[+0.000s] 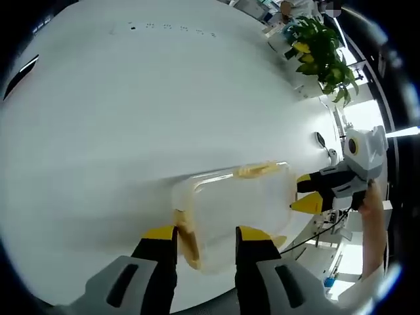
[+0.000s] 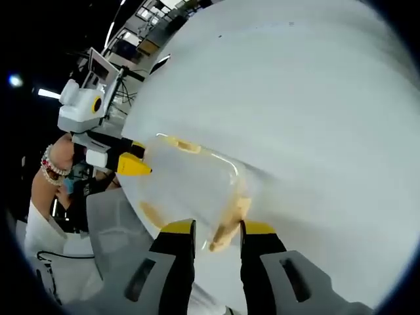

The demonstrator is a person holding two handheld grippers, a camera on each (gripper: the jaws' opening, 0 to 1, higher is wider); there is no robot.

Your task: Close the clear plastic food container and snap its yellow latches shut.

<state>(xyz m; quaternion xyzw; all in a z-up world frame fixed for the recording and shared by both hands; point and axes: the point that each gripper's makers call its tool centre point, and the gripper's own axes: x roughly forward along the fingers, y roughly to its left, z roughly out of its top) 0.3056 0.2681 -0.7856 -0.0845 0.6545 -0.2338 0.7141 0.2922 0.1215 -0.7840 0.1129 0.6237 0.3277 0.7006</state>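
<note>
Container (image 1: 239,207) clear, lid on, resting on white surface (image 1: 131,118) | left tool (image 1: 207,239) jaws apart, straddling container's yellow end latch (image 1: 187,239) | right tool (image 2: 218,231) jaws apart, straddling the opposite latch (image 2: 230,223)

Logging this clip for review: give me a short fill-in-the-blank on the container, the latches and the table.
1. The container is made of clear ____.
2. Its latches are coloured ____.
3. It rests on a ____ table.
4. The leafy thing beyond the table's far edge in the left gripper view is a green ____.

Missing words: plastic; yellow; white; plant
</note>
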